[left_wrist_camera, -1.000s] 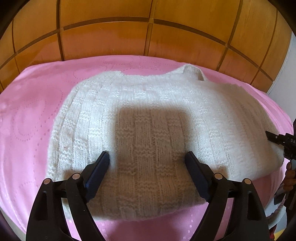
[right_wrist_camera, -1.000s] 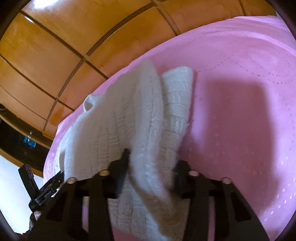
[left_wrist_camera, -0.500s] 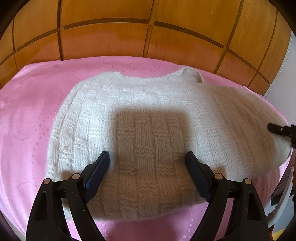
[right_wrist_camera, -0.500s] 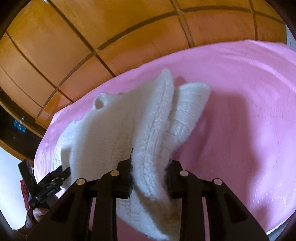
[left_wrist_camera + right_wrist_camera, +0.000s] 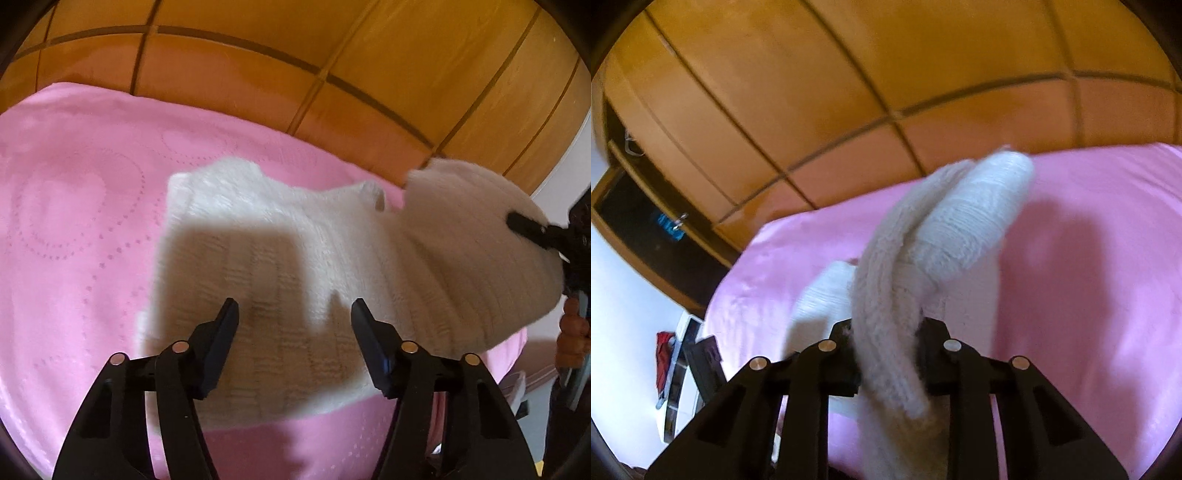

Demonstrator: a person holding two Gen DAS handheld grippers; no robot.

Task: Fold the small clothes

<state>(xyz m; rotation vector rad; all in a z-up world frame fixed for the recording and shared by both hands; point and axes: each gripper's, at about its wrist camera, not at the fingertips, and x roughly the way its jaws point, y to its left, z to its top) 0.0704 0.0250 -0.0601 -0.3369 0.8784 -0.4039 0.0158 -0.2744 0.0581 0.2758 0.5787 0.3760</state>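
Cream ribbed-knit sweater [image 5: 295, 236]; pink bedspread [image 5: 74, 229] (dotted heart motifs).

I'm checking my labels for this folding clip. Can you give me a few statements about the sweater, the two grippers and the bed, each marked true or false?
1. The right gripper pinches a bunched fold of the white sweater. True.
2. The left gripper clamps the sweater's hem. False: its jaws are closing but stand apart above the knit.
3. The sweater lies on a pink bedcover. True.
4. The whole sweater lies flat. False: the side held by the right gripper is lifted off the bed.
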